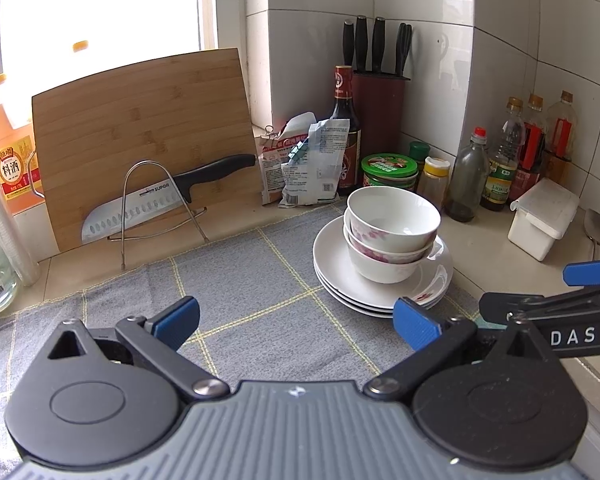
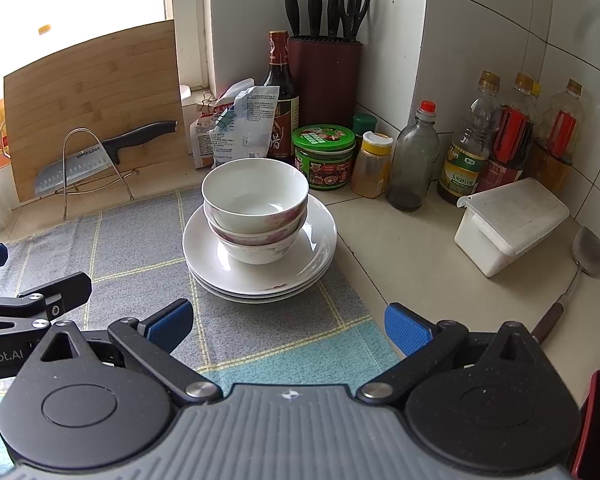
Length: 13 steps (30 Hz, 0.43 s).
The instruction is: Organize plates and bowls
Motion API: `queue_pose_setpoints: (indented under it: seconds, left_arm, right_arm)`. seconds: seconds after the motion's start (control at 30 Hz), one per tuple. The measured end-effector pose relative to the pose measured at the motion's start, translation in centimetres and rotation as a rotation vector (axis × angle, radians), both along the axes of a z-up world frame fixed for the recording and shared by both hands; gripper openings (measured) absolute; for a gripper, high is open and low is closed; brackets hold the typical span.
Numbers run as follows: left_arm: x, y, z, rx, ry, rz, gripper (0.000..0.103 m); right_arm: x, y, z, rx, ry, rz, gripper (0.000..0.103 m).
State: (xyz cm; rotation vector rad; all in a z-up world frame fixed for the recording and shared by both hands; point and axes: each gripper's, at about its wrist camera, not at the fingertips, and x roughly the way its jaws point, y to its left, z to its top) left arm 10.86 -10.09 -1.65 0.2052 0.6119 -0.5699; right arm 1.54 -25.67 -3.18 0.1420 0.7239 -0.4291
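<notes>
Nearest the lens: left gripper (image 1: 296, 326), jaws spread wide and released, blue pads apart with nothing between them, hovering over grey checked cloth (image 1: 236, 292) spread on the table (image 1: 500, 264). Same for right gripper (image 2: 288, 326): jaws released, empty, above the cloth's near right corner. Ahead of the left jaws and off to their right, straight ahead of the right jaws: stack of white plates (image 2: 260, 272) lying on the cloth's far right part, with nested bowls (image 2: 256, 208) sitting upright in the middle of the top plate, the uppermost bowl empty. Well beyond the left jaws, to their left: bamboo cutting board (image 1: 140, 140) leaning against the window ledge, a wire rack (image 1: 160, 208) in front of it holding a black-handled knife (image 1: 160, 196) tilted across the board. Far left of that, orange cooking-wine jug (image 1: 8, 152). Beyond the stack, in the tiled corner: dark red knife block (image 2: 324, 80) with black handles and scissors, tall dark sauce bottle (image 2: 280, 96) just beside it, crumpled packets (image 2: 236, 128) to its left. Right of the right jaws: white lidded box (image 2: 508, 224), row of oil and sauce bottles (image 2: 500, 136) along the wall, green-lidded jar (image 2: 324, 156), yellow-capped jar (image 2: 374, 164), metal spatula (image 2: 580, 264) lying near the box.
</notes>
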Motion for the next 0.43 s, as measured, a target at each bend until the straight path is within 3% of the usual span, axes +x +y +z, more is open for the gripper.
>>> queue_pose_setpoints:
  seconds: [0.43]
  left_arm:
    - [0.19,0.27,0.13,-0.003,0.005,0.002,0.102]
  right_arm:
    - [0.20,0.27,0.16,-0.008,0.003,-0.001,0.103]
